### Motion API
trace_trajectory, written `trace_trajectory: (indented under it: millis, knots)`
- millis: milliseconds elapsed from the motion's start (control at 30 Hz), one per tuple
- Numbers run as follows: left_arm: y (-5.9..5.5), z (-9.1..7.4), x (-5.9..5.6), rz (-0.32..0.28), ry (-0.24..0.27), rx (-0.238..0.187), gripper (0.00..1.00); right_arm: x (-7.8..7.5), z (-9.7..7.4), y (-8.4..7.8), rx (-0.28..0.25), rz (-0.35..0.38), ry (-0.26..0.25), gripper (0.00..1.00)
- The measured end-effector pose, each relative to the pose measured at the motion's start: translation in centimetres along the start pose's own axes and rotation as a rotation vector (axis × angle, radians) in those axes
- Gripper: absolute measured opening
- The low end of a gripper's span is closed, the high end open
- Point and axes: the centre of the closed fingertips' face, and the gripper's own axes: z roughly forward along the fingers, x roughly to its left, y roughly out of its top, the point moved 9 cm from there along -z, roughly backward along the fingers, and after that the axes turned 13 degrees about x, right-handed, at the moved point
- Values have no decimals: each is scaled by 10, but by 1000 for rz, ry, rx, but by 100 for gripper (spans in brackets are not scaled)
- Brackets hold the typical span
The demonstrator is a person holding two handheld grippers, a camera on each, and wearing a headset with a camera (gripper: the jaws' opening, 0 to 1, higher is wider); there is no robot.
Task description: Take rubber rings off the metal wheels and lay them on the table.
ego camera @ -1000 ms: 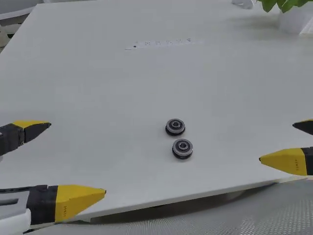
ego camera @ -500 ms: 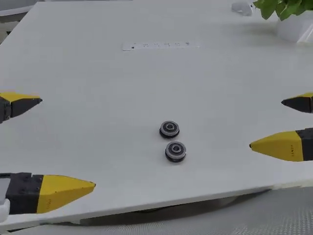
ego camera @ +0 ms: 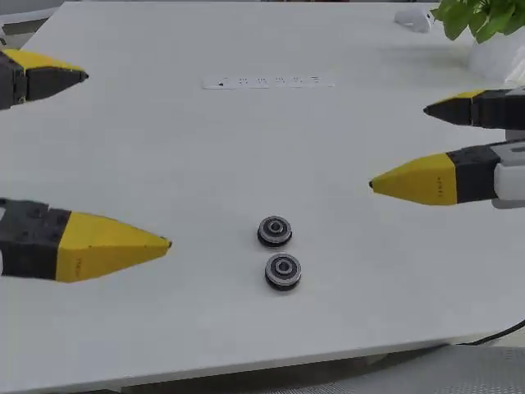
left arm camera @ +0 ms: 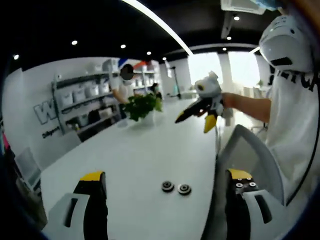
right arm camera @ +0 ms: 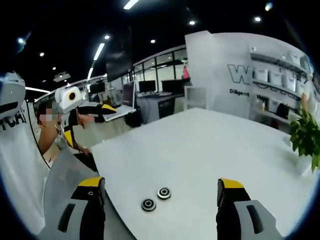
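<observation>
Head view: far metal wheel point(ego camera: 274, 231) and near metal wheel point(ego camera: 283, 272) lie flat, just beside each other, close to the near edge of the bench point(ego camera: 246, 156). Dark rubber rings point(ego camera: 268, 272) are seated on both wheels. Left tongs point(ego camera: 125, 160) hover over the left side, jaws wide apart, gripping nothing. Right tongs point(ego camera: 398, 148) hover over the right side, jaws apart. Potted plant point(ego camera: 480, 16) stands at the far right corner.
</observation>
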Motion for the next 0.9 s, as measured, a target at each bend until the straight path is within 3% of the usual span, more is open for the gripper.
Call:
trace_trajectory:
  millis: [233, 433, 533, 567, 733, 800, 900]
  knots:
    - [16, 17, 17, 41, -9, -13, 100, -9, 12, 11, -41, -20, 38, 91]
    - [22, 44, 26, 49, -32, -47, 100, -17, 28, 13, -98, -3, 61, 91]
    - [21, 59, 28, 32, -67, -55, 100, -19, 38, 12, -114, -2, 94, 91]
    - [21, 66, 29, 21, -80, -77, 100, -19, 41, 11, -119, -4, 102, 90]
    - [10, 91, 34, -19, -105, -99, 97, -22, 55, 1, -155, 3, 144, 84]
    - [4, 98, 33, -52, -137, -97, 95, -25, 59, -3, -152, 24, 133, 84]
    - [-2, 108, 33, -64, -144, -98, 92, -23, 64, -10, -153, 41, 137, 83]
